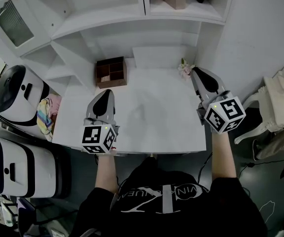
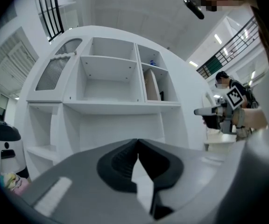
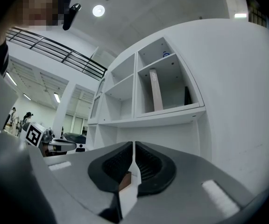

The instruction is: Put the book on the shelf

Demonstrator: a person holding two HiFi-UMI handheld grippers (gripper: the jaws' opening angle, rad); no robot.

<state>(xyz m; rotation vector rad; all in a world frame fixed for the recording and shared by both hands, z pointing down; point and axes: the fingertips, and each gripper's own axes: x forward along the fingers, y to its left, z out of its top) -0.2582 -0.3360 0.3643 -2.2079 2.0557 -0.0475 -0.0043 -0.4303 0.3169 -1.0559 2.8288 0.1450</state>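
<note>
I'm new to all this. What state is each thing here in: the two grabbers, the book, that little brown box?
left gripper: shut, nothing between its jaws.
right gripper: shut, nothing between its jaws.
book: standing on end in a compartment of the shelf, held by neither gripper.
wooden box: on the desk, near its back edge, touched by neither gripper.
</note>
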